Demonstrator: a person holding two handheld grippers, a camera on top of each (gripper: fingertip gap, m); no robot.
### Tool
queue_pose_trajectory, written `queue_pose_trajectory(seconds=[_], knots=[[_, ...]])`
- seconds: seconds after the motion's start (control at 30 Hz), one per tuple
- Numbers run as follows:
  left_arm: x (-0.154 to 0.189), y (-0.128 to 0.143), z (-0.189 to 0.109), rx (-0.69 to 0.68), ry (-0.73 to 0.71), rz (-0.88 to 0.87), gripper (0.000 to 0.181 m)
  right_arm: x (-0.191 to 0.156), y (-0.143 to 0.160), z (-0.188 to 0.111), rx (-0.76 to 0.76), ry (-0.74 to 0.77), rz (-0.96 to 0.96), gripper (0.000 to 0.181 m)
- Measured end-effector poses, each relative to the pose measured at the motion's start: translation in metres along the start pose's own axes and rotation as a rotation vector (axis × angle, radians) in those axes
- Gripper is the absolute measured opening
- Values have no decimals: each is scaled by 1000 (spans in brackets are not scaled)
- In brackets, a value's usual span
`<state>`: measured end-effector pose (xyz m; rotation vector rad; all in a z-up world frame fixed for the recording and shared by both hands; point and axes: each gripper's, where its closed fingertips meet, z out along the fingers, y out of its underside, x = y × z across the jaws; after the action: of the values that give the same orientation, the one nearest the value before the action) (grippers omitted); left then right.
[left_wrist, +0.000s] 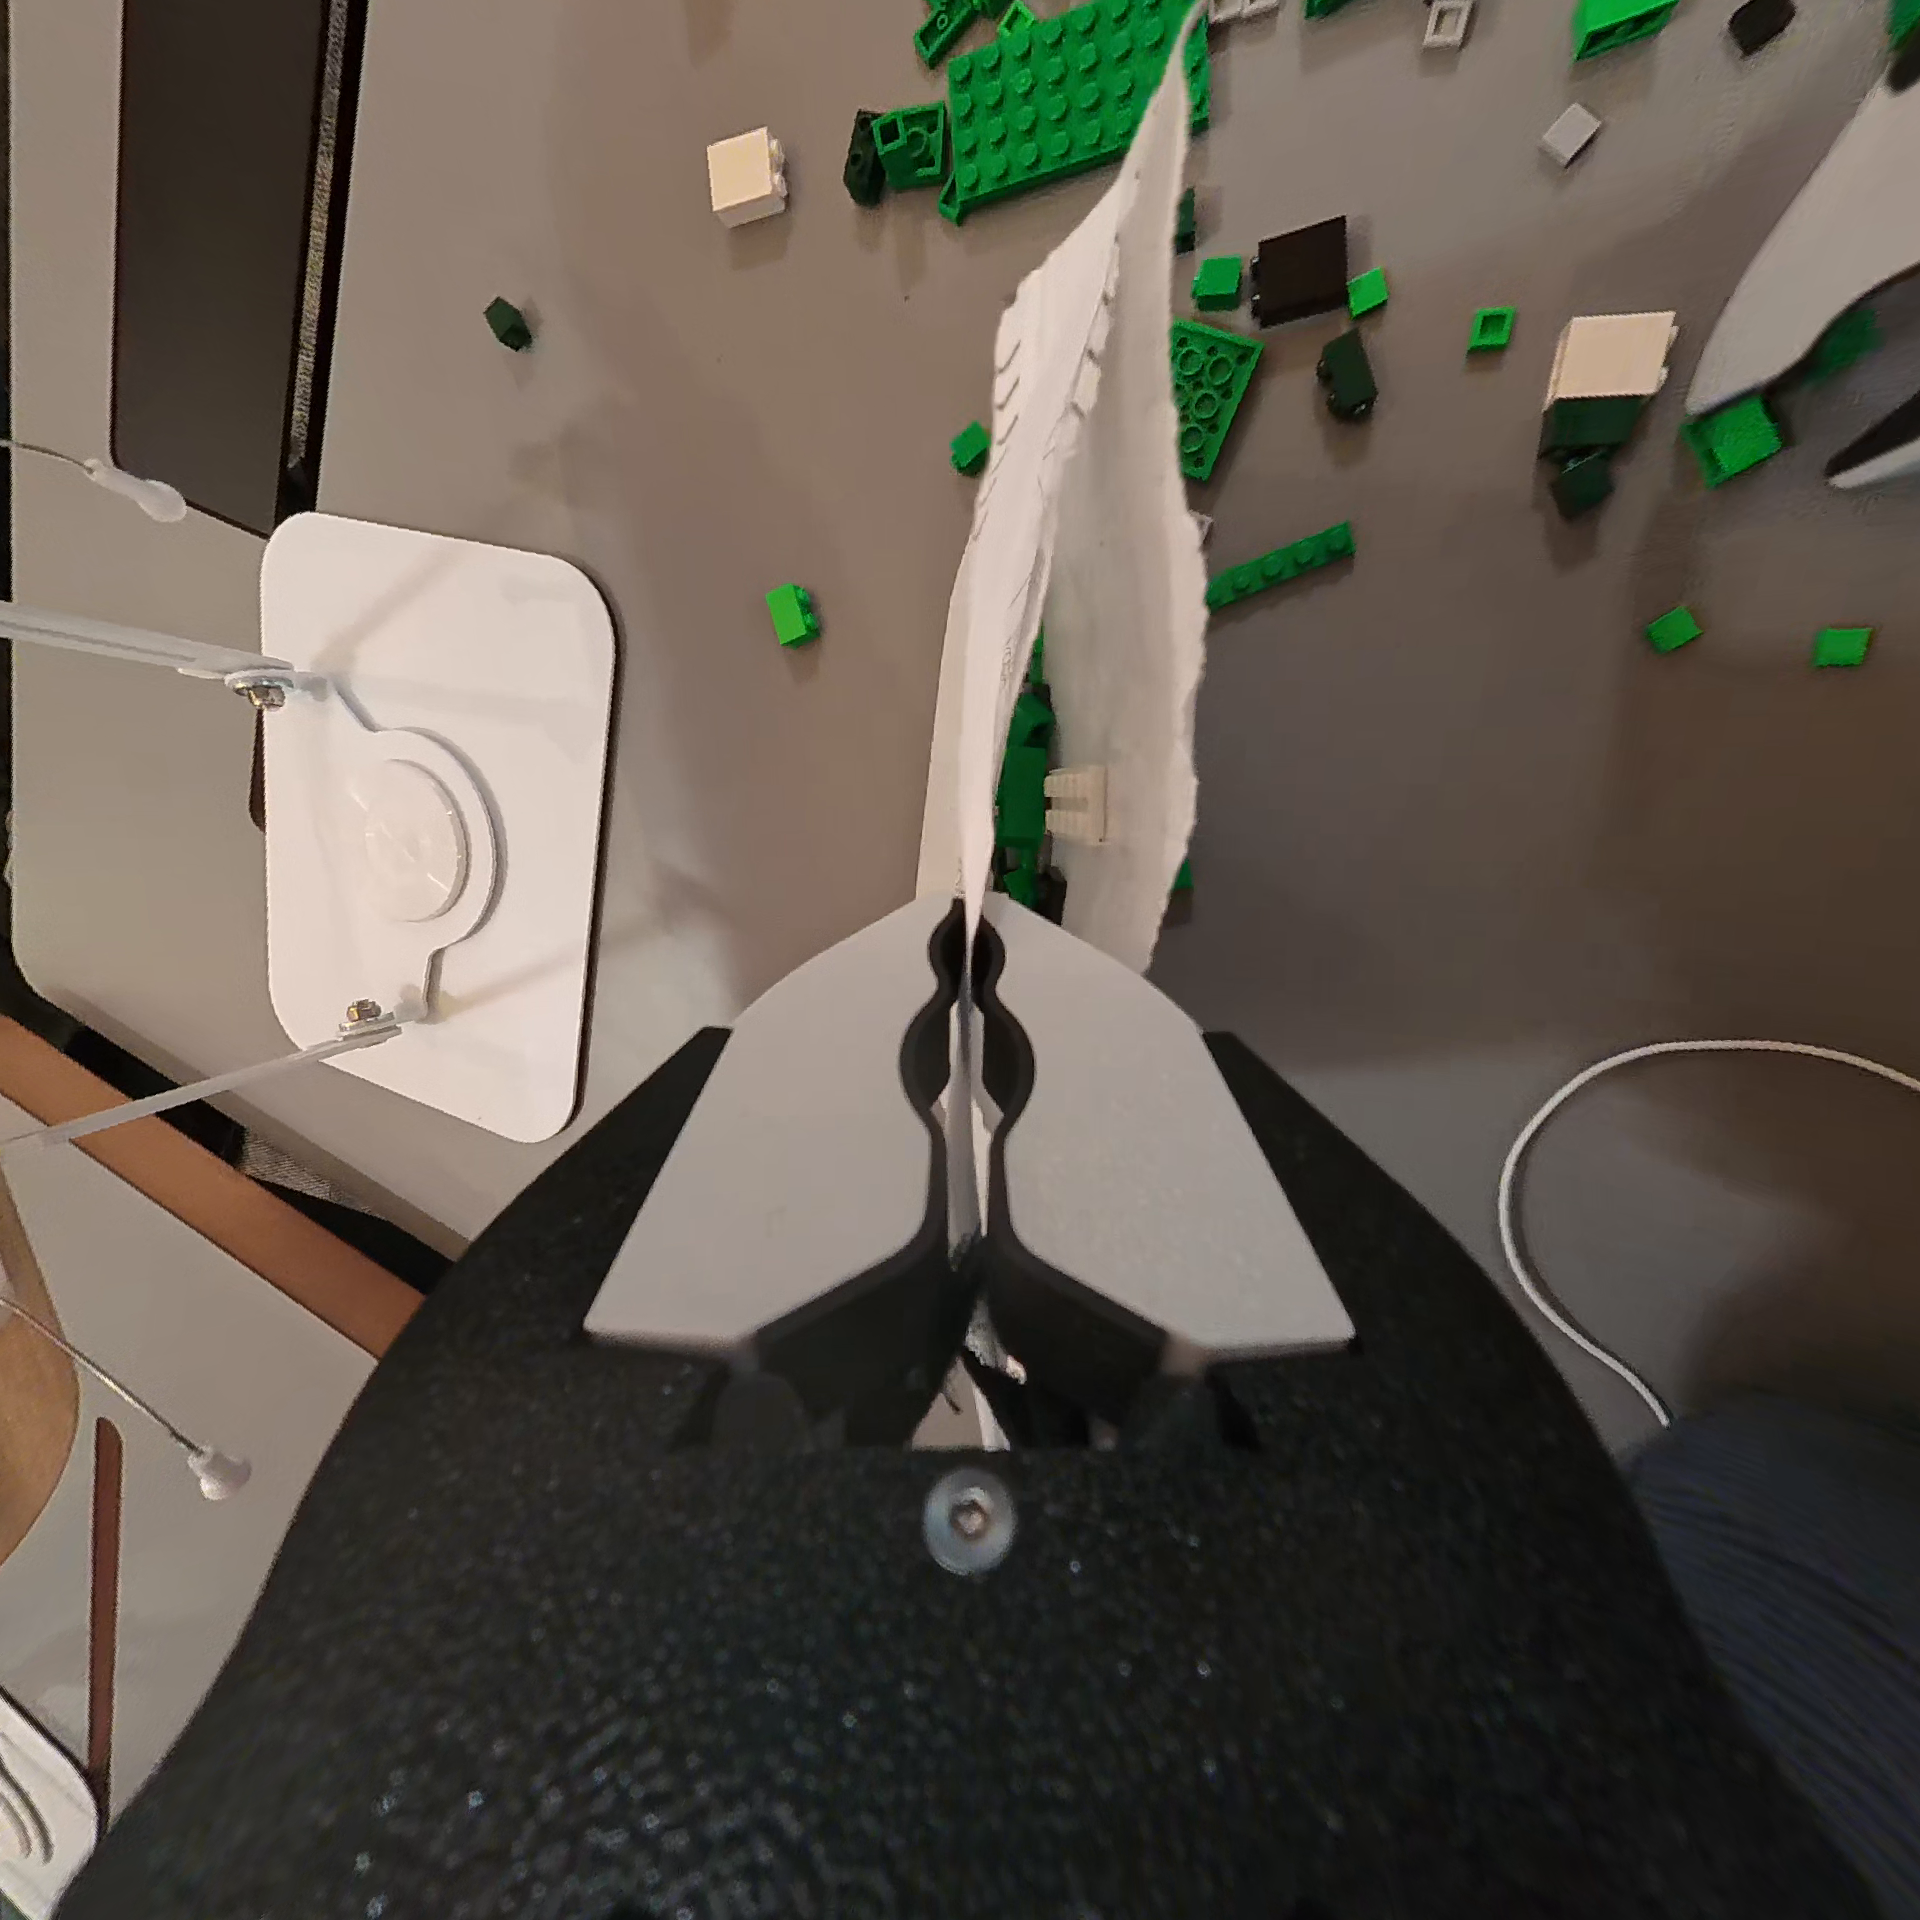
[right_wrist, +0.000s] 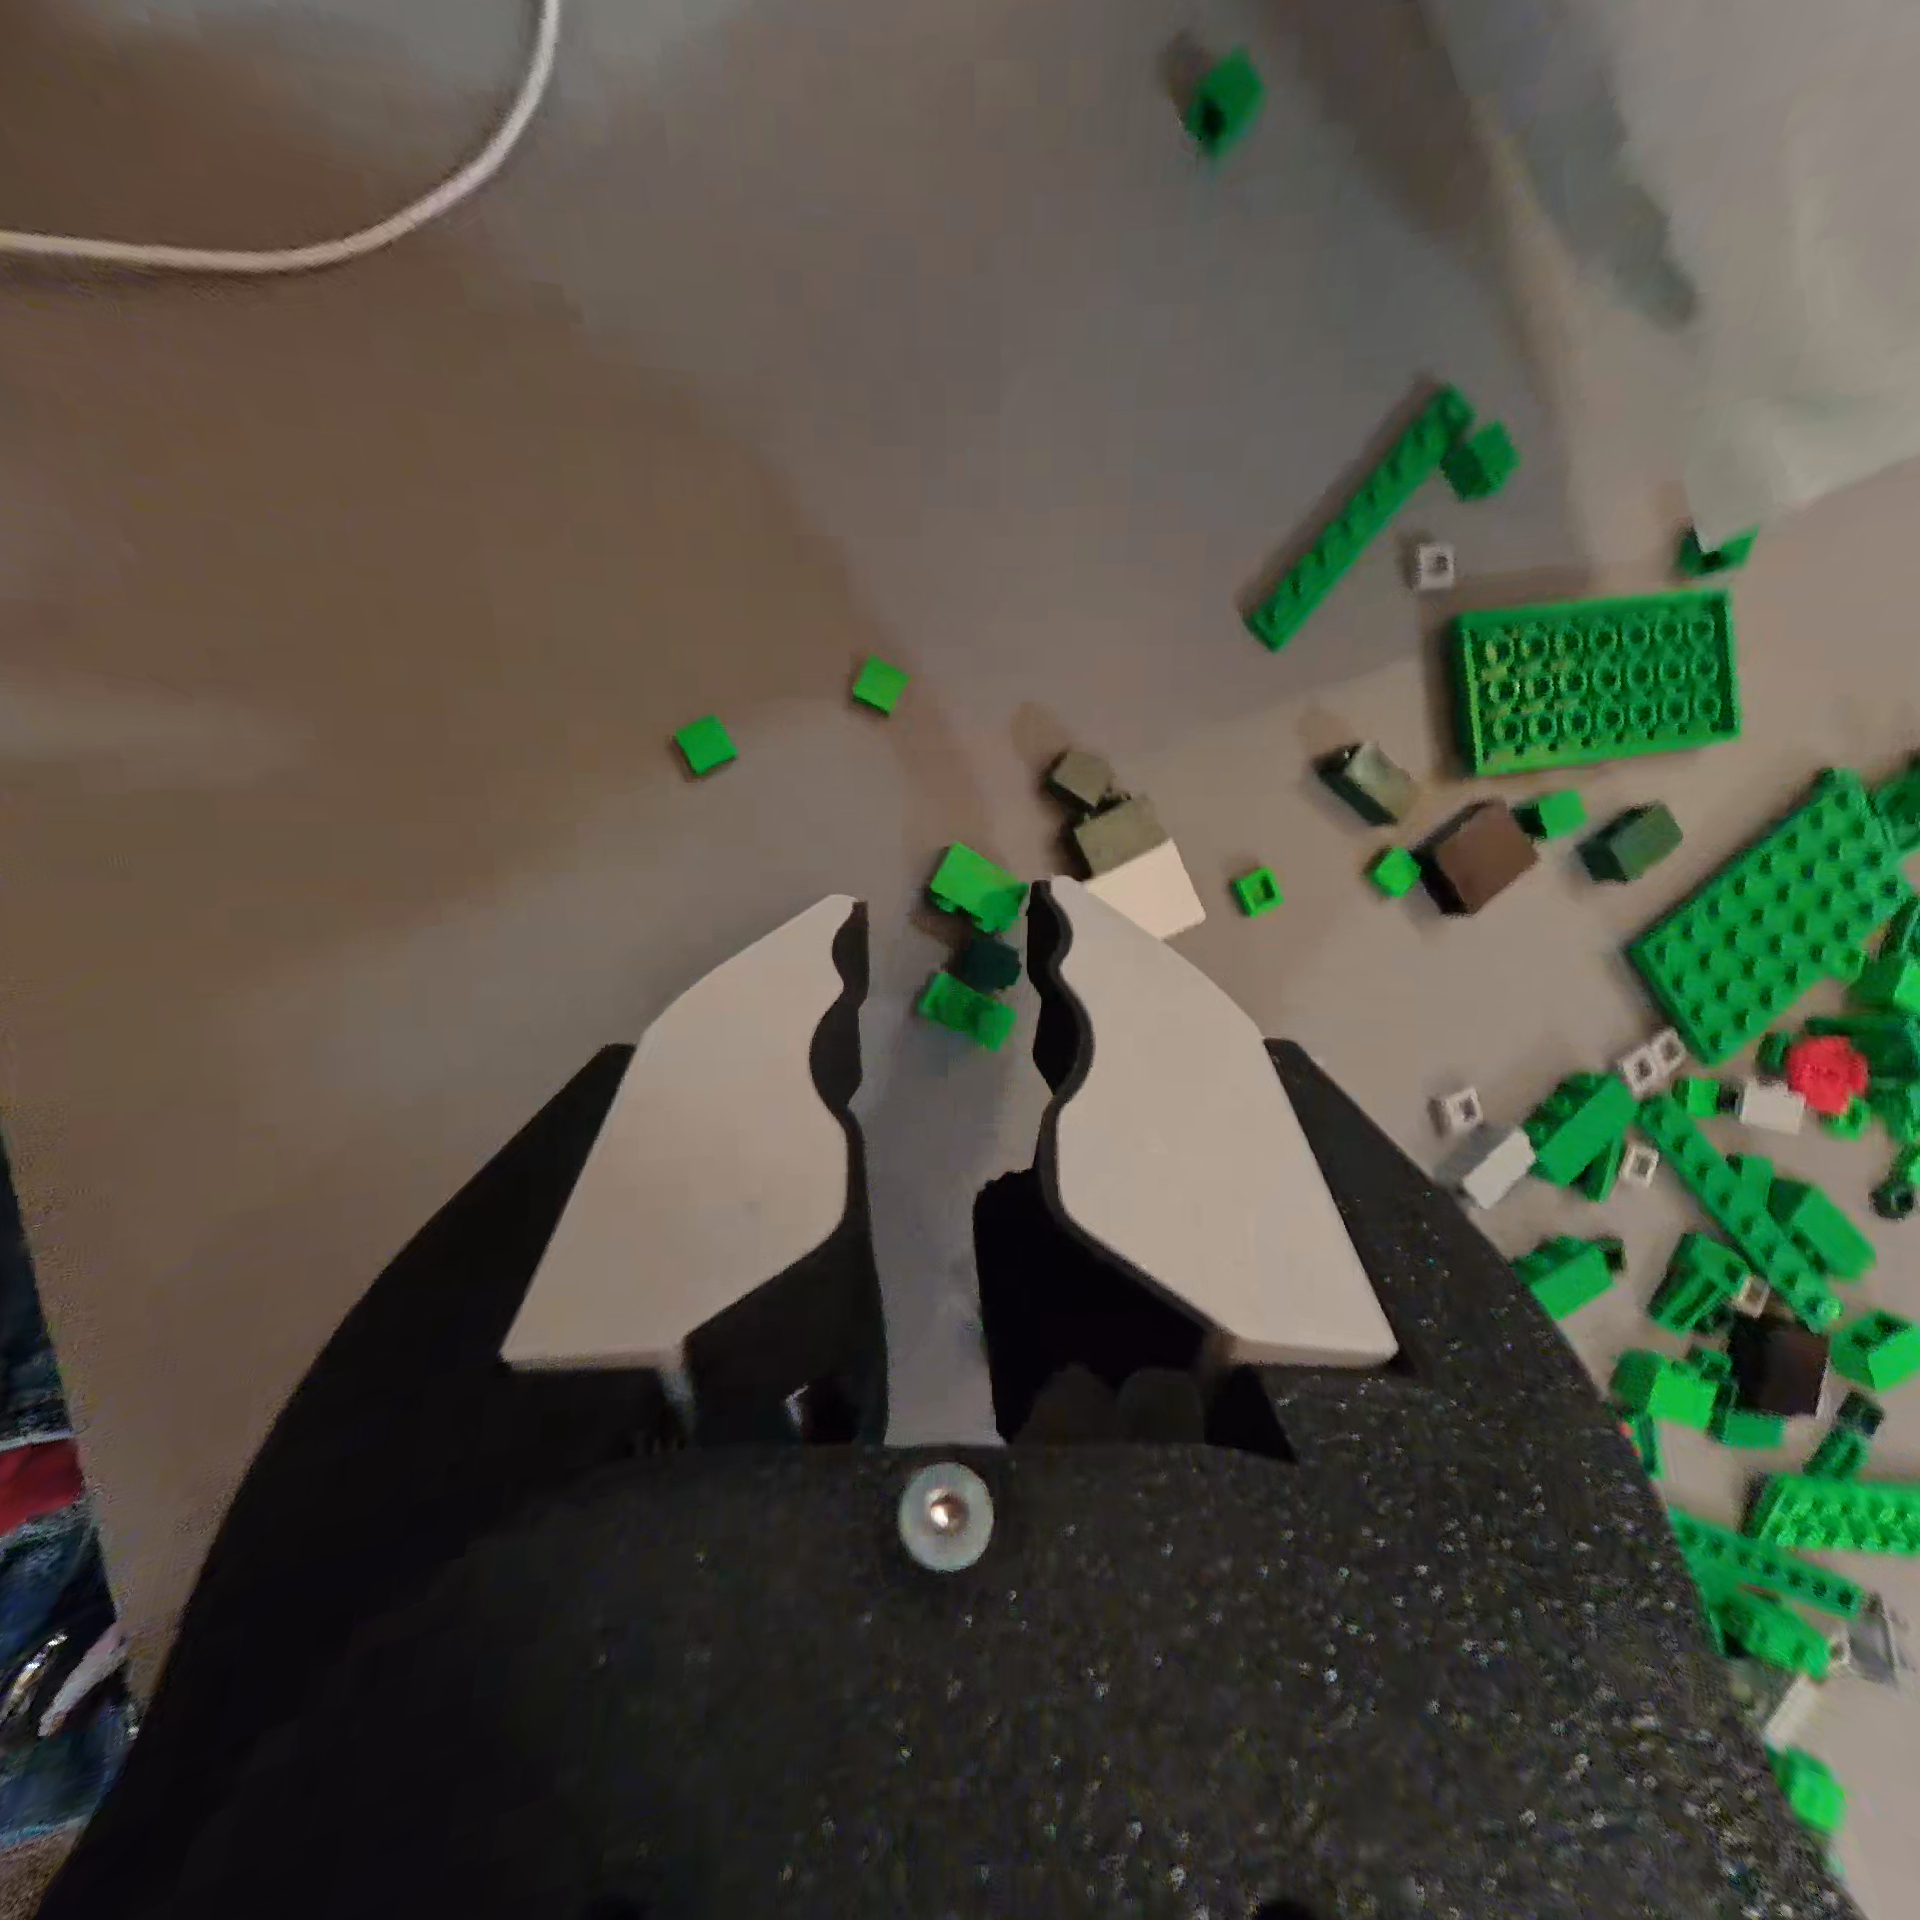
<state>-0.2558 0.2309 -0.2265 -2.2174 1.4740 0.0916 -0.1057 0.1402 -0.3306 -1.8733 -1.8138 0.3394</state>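
Note:
My left gripper (left_wrist: 975, 914) is shut on a torn white paper sheet (left_wrist: 1081, 499) that stands up from the jaws over the grey table. Green, white and dark toy bricks lie scattered beyond it, among them a large green plate (left_wrist: 1049, 104). My right gripper (right_wrist: 943, 909) is open, low over the table, with small green bricks (right_wrist: 971, 1003) and a dark green one (right_wrist: 987, 961) lying between its fingertips. A white brick (right_wrist: 1148, 888) lies just past its right finger. The right gripper also shows at the right edge of the left wrist view (left_wrist: 1808, 312), over a green brick (left_wrist: 1733, 442).
A white cable (left_wrist: 1538, 1195) curls on the table; it also shows in the right wrist view (right_wrist: 416, 197). A white mount plate with thin rods (left_wrist: 436, 810) sits at the left. A dense pile of green bricks and plates (right_wrist: 1766, 1195) lies to the right, with a red piece (right_wrist: 1827, 1070). Spacing between my two grippers at the tips: around 20 centimeters. About 15 centimeters separates my right fingertips from the large green plate (left_wrist: 1049, 104). It turns up in the right wrist view (right_wrist: 1794, 899) as well.

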Motion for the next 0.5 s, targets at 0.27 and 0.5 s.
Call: queue_pose_trajectory(seconds=[0.27,0.5], knots=[[1,0,1,-4,9,5,0,4,21,-10,-18,24,191,29],[3,0,1,-6,9,12,0,2,19,-7,-8,4,235,18]])
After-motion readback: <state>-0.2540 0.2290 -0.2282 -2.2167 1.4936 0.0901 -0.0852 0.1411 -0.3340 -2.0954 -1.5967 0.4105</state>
